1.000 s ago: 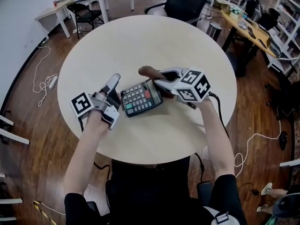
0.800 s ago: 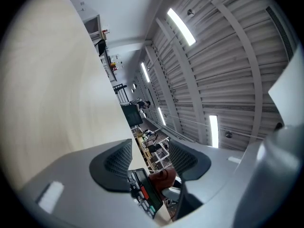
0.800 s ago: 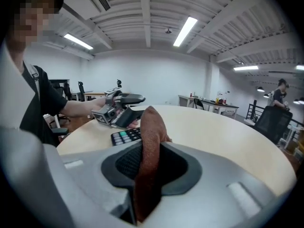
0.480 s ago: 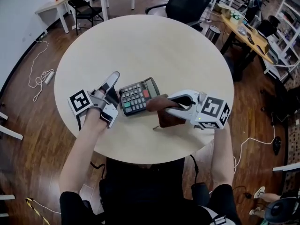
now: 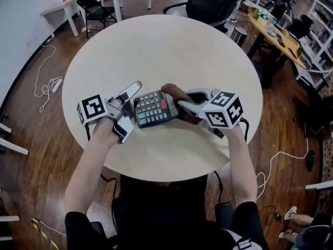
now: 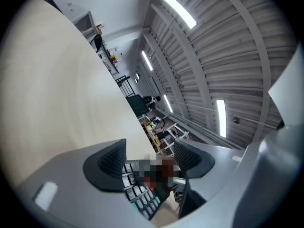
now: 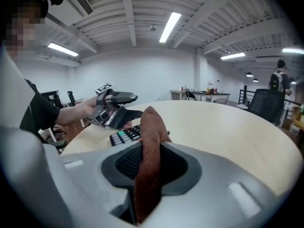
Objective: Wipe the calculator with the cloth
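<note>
A dark calculator [image 5: 154, 108] with grey, green and red keys lies on the round pale table [image 5: 166, 51], near its front. My left gripper [image 5: 133, 109] stands at the calculator's left end. Its jaws are opening, and the calculator's end lies between them without the pads pressing on it. In the left gripper view the calculator [image 6: 138, 186] shows between the two dark pads of the left gripper [image 6: 148, 159]. My right gripper [image 5: 178, 100] is shut on a brown cloth [image 5: 174, 93], which rests on the calculator's right end. In the right gripper view the cloth [image 7: 148, 146] stands upright between the jaws, with the calculator [image 7: 124, 134] beyond it.
A black office chair [image 5: 210, 1] stands behind the table, with a dark bin [image 5: 239, 33] to its right. Desks stand at the back left [image 5: 78, 4] and the back right [image 5: 273, 33]. A white cable [image 5: 47, 85] lies on the wooden floor at the left.
My right gripper swung the cloth off toward the table's near edge, then brought it back up onto the calculator's right end. The left gripper's jaws stand wider apart.
</note>
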A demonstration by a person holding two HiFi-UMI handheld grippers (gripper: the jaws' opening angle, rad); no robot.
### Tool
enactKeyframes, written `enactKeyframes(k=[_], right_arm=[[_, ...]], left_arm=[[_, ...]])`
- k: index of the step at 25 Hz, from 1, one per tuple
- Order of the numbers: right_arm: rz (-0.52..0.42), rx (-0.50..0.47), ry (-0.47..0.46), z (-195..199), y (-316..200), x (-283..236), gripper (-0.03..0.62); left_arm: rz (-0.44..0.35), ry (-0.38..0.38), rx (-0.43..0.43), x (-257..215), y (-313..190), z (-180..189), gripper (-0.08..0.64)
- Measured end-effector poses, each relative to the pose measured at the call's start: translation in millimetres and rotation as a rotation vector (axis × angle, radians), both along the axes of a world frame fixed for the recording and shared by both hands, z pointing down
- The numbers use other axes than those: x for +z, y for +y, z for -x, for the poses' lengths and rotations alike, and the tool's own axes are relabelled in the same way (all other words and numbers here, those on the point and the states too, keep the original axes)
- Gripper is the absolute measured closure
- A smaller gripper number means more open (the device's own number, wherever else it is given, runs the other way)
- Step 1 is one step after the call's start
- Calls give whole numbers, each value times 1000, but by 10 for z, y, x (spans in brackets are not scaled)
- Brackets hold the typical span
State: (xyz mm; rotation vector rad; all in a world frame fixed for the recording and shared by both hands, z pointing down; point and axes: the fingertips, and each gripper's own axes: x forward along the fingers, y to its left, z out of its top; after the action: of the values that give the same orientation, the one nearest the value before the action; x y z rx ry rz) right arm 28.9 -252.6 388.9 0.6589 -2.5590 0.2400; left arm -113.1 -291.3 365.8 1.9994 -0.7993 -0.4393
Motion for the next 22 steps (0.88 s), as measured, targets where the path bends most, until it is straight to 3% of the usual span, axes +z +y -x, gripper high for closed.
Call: enactKeyframes(k=[3, 5, 10, 16, 19, 22], right_arm=[[38, -9, -22, 31, 264, 25, 495], [47, -37, -28, 76, 449, 4, 495], [50, -108, -58, 60, 719, -107, 495], [-84, 120, -93, -447, 57, -379, 495], [-134, 132, -76, -385, -183, -391, 495], [-138, 107, -48, -208, -367, -340, 495]], left_arm=[[17, -39, 56, 43, -54, -108, 242], [21, -16, 84, 18, -174, -158, 243], [-21, 193, 64, -151, -598, -151, 261], [-4, 201, 37, -221, -2, 274, 291], [58, 253, -31, -103, 366, 440, 293], [80, 294, -58, -39, 654, 309, 301]])
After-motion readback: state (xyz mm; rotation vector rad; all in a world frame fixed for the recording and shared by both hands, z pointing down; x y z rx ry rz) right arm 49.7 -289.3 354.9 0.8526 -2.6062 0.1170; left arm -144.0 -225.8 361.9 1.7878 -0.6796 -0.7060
